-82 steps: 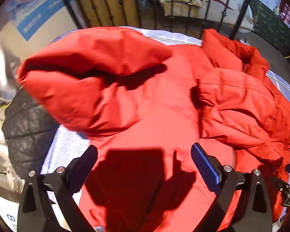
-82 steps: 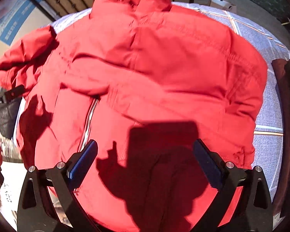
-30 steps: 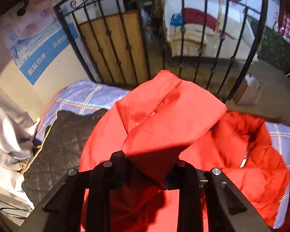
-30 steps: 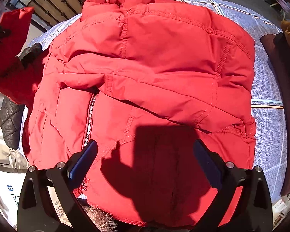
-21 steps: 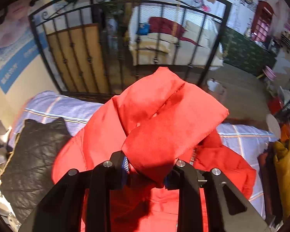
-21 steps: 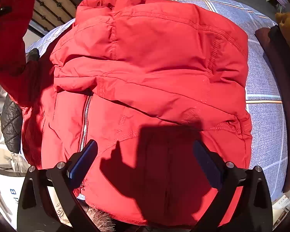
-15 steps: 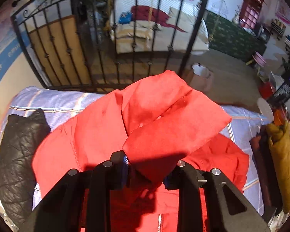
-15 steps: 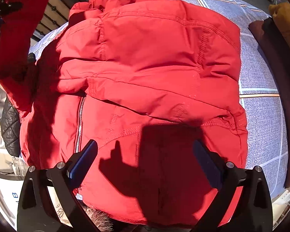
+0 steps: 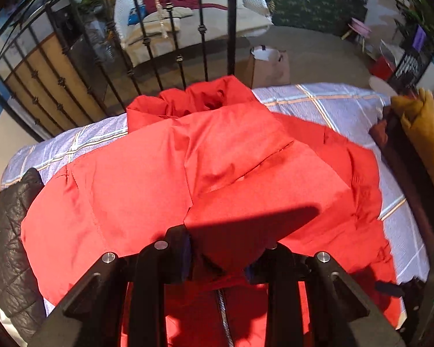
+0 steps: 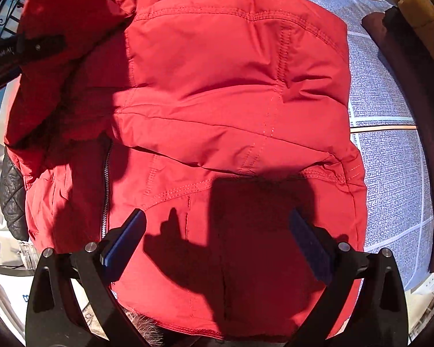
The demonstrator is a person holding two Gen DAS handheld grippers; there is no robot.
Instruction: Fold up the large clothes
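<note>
A big red padded jacket [image 10: 222, 95] lies spread on a blue-grey checked bed cover [image 10: 390, 156], zipper [image 10: 105, 190] at the left. My left gripper [image 9: 217, 263] is shut on the jacket's left sleeve [image 9: 260, 190] and holds it lifted over the jacket's body. That sleeve and the gripper's arm show at the upper left of the right wrist view [image 10: 72, 23]. My right gripper [image 10: 217, 243] is open and empty, hovering above the jacket's lower right part, which has a sleeve folded across it.
A black quilted garment [image 9: 11, 245] lies at the cover's left edge. Brown and mustard clothes [image 9: 425, 133] sit at the right edge. A black iron railing [image 9: 147, 46] stands behind the bed. A paper bag [image 9: 267, 65] is on the floor beyond.
My left gripper, open over the jacket earlier, shut on the left sleeve, lifted it and has swung it rightward over the jacket's body. My right gripper has stayed open, hovering.
</note>
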